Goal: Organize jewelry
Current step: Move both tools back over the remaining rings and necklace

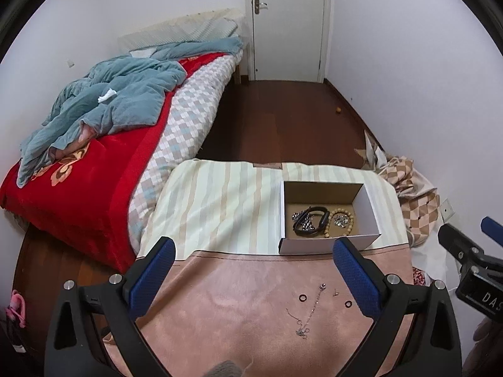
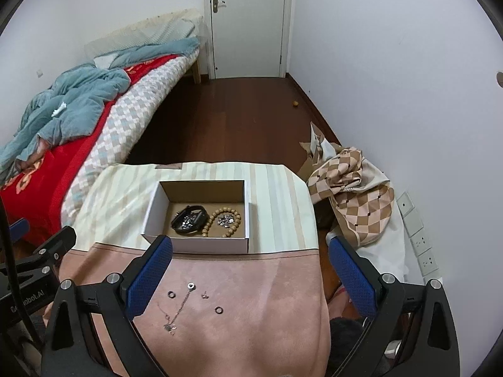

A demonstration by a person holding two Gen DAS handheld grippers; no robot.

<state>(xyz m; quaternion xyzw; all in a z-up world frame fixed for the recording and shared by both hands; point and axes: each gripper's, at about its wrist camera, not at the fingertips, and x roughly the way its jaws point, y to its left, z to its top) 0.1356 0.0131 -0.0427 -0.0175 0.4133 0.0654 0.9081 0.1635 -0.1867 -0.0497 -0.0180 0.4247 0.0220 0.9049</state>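
The box [image 2: 201, 245] sits on the striped far part of the cloth-covered table [image 2: 251, 330], and part of the jewelry is already in it: a dark bracelet [image 2: 188, 216] on the left, a wooden bead bracelet [image 2: 224, 221] on the right, and small silvery pieces inside each loop. Still loose on the pink near part of the cloth are a thin silver chain [image 2: 177, 309], two dark rings [image 2: 171, 294] [image 2: 218, 309], a pale ring [image 2: 190, 285] and a tiny piece [image 2: 205, 295], probably an earring, though it is too small to say. So the job looks roughly half done, with the fine items left.

The left gripper [image 1: 253, 275] and the right gripper [image 2: 250, 275] both hover above the near cloth with their blue pads spread wide and nothing between them.

The silvery clusters in the box are too blurred to name. The chain's clasp and pendant end are only a glinting tangle. The table's near edge is cut off.
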